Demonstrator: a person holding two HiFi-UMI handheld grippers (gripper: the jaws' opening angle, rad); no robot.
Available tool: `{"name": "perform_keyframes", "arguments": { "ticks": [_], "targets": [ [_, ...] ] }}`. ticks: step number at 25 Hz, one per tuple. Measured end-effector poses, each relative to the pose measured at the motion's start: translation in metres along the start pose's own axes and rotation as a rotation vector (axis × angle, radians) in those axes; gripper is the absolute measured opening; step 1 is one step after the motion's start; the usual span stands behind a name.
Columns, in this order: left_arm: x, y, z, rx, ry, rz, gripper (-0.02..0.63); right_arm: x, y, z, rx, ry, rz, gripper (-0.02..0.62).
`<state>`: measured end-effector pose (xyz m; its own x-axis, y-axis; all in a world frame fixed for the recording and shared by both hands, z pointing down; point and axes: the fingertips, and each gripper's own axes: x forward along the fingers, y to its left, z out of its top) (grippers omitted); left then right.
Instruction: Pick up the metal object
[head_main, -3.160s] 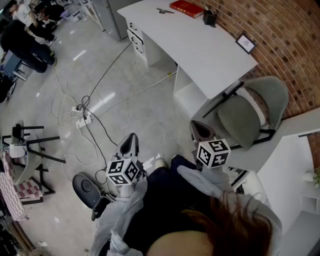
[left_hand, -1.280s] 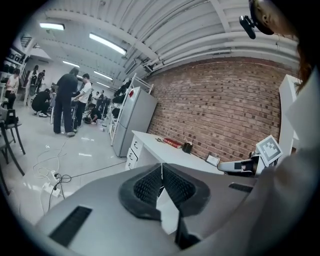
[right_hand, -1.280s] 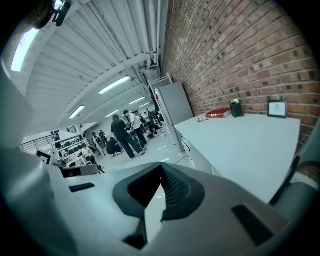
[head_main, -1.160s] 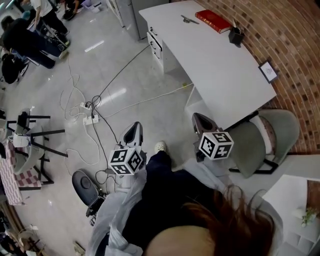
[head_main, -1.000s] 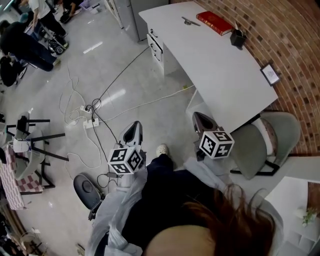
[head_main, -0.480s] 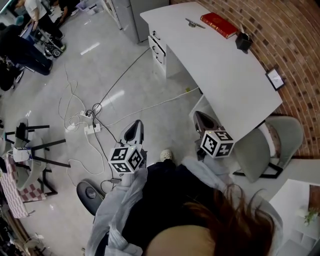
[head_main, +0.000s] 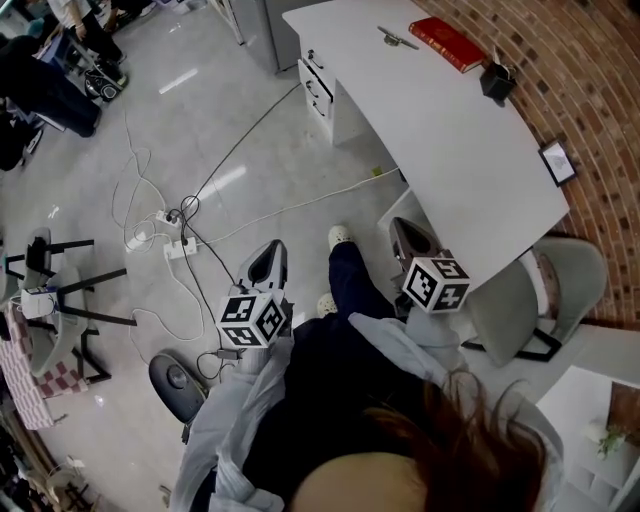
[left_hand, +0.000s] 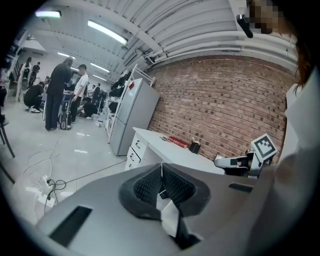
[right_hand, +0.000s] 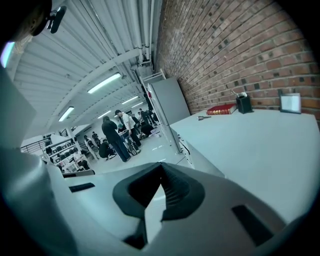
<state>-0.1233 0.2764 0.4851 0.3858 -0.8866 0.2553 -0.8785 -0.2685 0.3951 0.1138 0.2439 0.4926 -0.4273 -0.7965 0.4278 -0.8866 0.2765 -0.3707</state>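
**Metal object** (head_main: 398, 38): small, slender and grey. It is lying on the far end of the white desk (head_main: 450, 140), just beside the red book (head_main: 448, 43) and well apart from both grippers.

**Left gripper** (head_main: 266, 250): it is keeping its jaws pressed together with nothing between them, and is pointing out over the floor.

**Right gripper** (head_main: 404, 228): it too is holding its jaws together and empty, and is hovering near the desk's near end.

**Also on the desk:** a black pen holder (head_main: 497, 80) and a small picture frame (head_main: 556, 162).

**Step in hand:** approach, by my reckoning. The person is standing at the near end and nothing is being reached for yet.

**Next move calls for:**
- getting alongside the desk to its far end
- spreading one gripper's jaws
- coming down low over so thin and flat a piece
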Motion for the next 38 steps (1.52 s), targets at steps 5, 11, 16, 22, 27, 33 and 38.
{"name": "perform_keyframes", "arguments": {
  "ticks": [5, 11, 16, 22, 27, 33, 38],
  "targets": [
    [0.031, 0.012, 0.014, 0.006, -0.002, 0.018, 0.022, 0.036, -0.014, 0.024, 0.013, -0.006, 0.01, 0.006],
    [0.093, 0.032, 0.053, 0.011, -0.026, 0.035, 0.022, 0.094, -0.024, 0.075, -0.005, -0.018, 0.043, 0.006],
    [0.146, 0.044, 0.076, 0.015, -0.027, 0.023, 0.021, 0.14, -0.039, 0.104, 0.007, -0.014, 0.044, 0.006],
    [0.189, 0.056, 0.095, 0.007, -0.025, 0.03, 0.022, 0.181, -0.053, 0.128, 0.012, 0.01, 0.051, 0.005],
    [0.213, 0.068, 0.102, -0.006, -0.024, 0.056, 0.022, 0.211, -0.061, 0.14, 0.01, 0.031, 0.072, 0.005],
    [0.24, 0.075, 0.113, -0.004, -0.047, 0.078, 0.023, 0.237, -0.071, 0.149, 0.009, 0.047, 0.099, 0.005],
    [0.249, 0.073, 0.11, 0.005, -0.049, 0.089, 0.022, 0.25, -0.079, 0.153, 0.016, 0.047, 0.113, 0.005]
  ]
}}
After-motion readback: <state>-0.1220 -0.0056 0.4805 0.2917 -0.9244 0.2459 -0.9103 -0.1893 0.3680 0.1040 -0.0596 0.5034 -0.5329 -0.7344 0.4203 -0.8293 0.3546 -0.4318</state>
